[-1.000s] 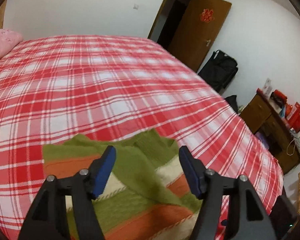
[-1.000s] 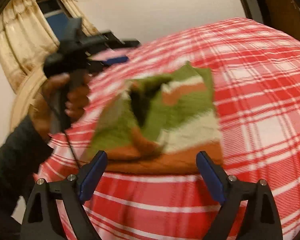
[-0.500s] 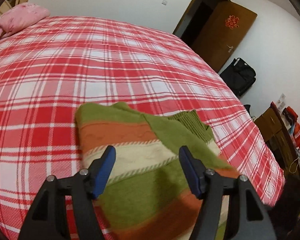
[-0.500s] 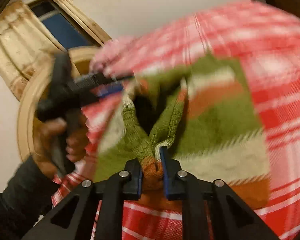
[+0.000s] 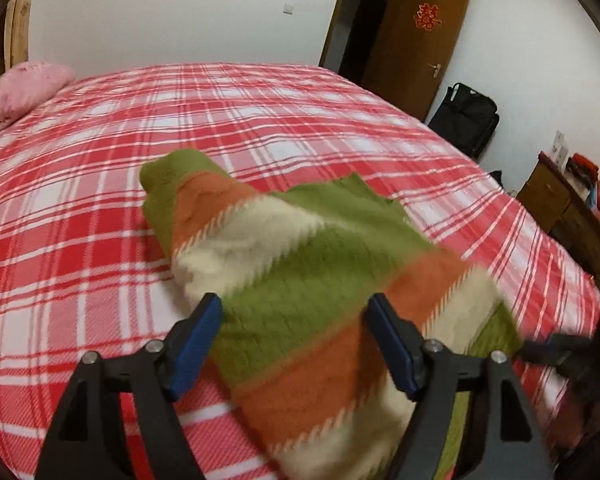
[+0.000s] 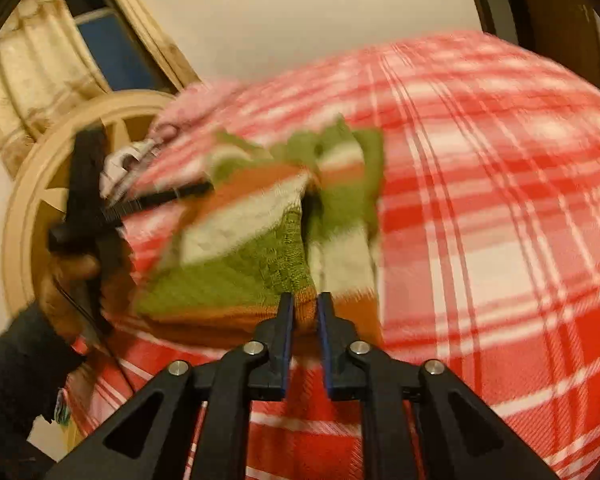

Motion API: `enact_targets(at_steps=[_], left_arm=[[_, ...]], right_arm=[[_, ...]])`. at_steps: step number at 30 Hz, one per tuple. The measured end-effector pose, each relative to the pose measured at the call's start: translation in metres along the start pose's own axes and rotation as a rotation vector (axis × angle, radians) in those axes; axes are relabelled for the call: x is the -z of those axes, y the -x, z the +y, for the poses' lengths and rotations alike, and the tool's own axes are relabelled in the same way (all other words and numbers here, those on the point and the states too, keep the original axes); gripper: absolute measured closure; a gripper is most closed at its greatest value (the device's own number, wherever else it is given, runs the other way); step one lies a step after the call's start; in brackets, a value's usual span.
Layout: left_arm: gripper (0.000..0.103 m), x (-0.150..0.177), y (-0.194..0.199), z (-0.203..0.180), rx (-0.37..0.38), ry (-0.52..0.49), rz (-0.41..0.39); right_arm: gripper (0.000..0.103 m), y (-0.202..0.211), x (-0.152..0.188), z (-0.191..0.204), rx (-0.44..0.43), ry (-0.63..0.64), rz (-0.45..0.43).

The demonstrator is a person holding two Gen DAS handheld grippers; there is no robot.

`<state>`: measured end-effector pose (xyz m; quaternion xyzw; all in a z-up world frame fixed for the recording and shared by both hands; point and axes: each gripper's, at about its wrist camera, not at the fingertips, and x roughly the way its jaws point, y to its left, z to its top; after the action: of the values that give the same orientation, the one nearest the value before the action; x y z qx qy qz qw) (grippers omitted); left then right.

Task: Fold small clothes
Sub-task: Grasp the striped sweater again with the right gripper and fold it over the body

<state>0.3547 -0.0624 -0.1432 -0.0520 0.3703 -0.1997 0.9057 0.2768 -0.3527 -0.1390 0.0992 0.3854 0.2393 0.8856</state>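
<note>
Both claws on striped sweater (image 5: 300, 280): my right claw (image 6: 304, 316) pinches orange hem, jaws easing apart, to carry fold; left claw (image 5: 296, 340) widening, cloth between, ungripped, over bed (image 5: 80, 240).

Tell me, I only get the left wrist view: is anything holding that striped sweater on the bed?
Observer: Yes. The right gripper has the sweater's orange hem between its jaws, which are opening.
Visitor: Who carries the left tool?
Observer: A hand in a dark sleeve holds the left gripper; its jaws are opening, not gripping the sweater.
Visitor: What's at the pillow end?
Observer: A window with pale curtains, past the bed's rounded headboard.
</note>
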Motion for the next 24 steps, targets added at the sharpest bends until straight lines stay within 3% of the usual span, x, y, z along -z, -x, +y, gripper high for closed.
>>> enact_targets(at_steps=[1,2,3,7,10,12,15,18,22,24], left_arm=[[0.025,0.005,0.002,0.003,-0.006,0.004,-0.001],[0.025,0.011,0.005,0.006,0.002,0.017,-0.001],[0.025,0.014,0.005,0.007,0.008,0.029,0.002],[0.025,0.027,0.009,0.011,0.023,0.075,-0.014],[0.019,0.035,0.007,0.013,0.032,0.093,-0.026],[0.019,0.036,0.007,0.016,0.044,0.107,-0.034],[0.012,0.038,0.007,0.016,0.039,0.107,-0.041],[0.010,0.042,0.001,0.015,0.053,0.105,-0.018],[0.010,0.042,-0.002,0.021,0.079,0.135,-0.011],[0.010,0.042,-0.003,0.023,0.087,0.145,-0.009]], right_arm=[[0.043,0.004,-0.008,0.000,-0.006,-0.003,-0.022],[0.029,0.008,-0.018,-0.004,-0.021,-0.015,-0.037],[0.024,0.011,-0.028,-0.007,-0.036,-0.030,-0.055],[0.024,-0.005,-0.079,-0.013,-0.115,-0.062,-0.052],[0.032,-0.047,-0.110,-0.010,-0.158,-0.080,0.034],[0.044,-0.082,-0.125,-0.008,-0.138,-0.073,0.097],[0.048,-0.137,-0.139,-0.010,-0.123,-0.076,0.215],[0.050,-0.173,-0.139,-0.008,-0.191,-0.103,0.315],[0.084,-0.174,-0.138,-0.001,-0.213,-0.064,0.288],[0.085,-0.153,-0.135,0.006,-0.219,-0.036,0.227]])
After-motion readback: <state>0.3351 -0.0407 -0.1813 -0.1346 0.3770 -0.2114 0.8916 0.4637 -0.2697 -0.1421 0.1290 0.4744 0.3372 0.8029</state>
